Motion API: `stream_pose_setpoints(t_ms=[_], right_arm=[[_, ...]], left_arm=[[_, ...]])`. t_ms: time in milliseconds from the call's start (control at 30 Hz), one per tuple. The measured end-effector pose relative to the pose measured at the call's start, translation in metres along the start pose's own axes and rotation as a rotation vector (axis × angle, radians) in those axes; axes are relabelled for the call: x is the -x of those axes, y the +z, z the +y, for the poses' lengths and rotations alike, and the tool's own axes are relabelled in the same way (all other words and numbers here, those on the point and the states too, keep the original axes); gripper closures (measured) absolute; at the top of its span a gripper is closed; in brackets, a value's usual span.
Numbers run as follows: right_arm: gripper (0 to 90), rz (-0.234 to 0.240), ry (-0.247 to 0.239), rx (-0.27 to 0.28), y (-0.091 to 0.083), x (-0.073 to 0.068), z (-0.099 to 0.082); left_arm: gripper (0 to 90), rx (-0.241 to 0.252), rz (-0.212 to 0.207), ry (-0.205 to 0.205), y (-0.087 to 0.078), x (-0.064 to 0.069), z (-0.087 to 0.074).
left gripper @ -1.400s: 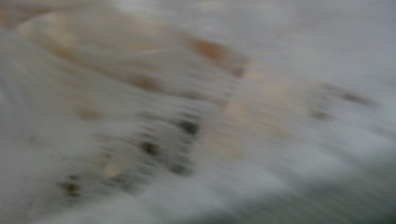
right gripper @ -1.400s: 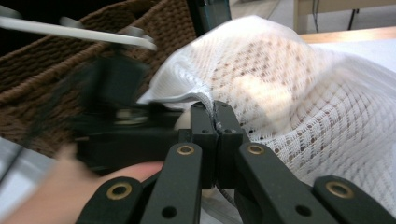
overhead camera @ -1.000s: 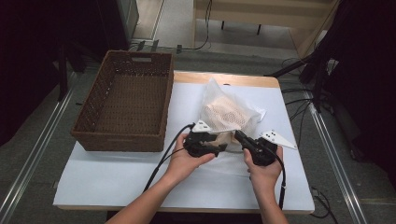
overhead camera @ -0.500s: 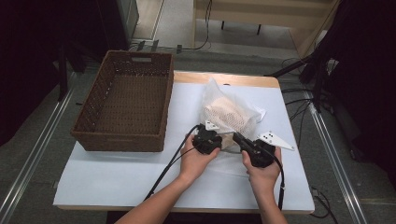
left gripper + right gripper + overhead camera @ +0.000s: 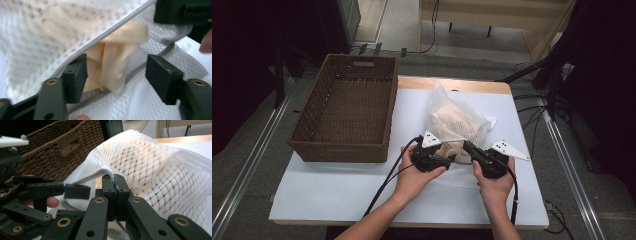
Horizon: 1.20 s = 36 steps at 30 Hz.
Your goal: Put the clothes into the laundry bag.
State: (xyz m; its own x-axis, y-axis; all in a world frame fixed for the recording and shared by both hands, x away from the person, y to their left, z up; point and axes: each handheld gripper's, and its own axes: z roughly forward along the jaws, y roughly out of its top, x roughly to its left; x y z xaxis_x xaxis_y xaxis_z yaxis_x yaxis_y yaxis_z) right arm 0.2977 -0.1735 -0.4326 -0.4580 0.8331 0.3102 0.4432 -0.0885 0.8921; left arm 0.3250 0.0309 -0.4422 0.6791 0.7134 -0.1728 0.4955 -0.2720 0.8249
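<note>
Pinching mesh bag [image 5: 459, 122] rim, right gripper [image 5: 115, 185] clenched, left gripper [image 5: 116, 75] released, jaws just widening around peach cloth [image 5: 112, 67]

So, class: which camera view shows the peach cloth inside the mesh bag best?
The left gripper view: the peach cloth pokes out of the mesh bag opening, close up, between the open left tongs. The high view shows a small patch; the right gripper view, just colour through mesh.
</note>
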Motion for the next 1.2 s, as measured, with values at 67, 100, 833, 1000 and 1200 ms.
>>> stream_pose_setpoints(t_ms=[67, 100, 833, 1000, 1200], right_arm=[[90.0, -0.003, -0.003, -0.003, 0.001, -0.002, -0.001], [90.0, -0.004, -0.006, -0.004, 0.001, -0.002, -0.001], [90.0, 0.013, -0.011, -0.024, 0.006, -0.01, -0.005], [90.0, 0.014, -0.004, -0.008, 0.003, -0.01, -0.002], [90.0, 0.006, -0.002, -0.028, 0.007, -0.005, -0.005]], left_arm=[[28.9, 0.009, 0.036, 0.015, 0.005, 0.007, 0.003], [28.7, 0.012, 0.042, 0.007, 0.01, 0.007, 0.004], [77.3, -0.084, 0.078, -0.131, 0.052, -0.017, 0.004], [77.2, 0.068, 0.17, -0.174, 0.061, -0.021, 0.014], [63.4, -0.024, 0.141, -0.229, 0.072, -0.032, 0.009]])
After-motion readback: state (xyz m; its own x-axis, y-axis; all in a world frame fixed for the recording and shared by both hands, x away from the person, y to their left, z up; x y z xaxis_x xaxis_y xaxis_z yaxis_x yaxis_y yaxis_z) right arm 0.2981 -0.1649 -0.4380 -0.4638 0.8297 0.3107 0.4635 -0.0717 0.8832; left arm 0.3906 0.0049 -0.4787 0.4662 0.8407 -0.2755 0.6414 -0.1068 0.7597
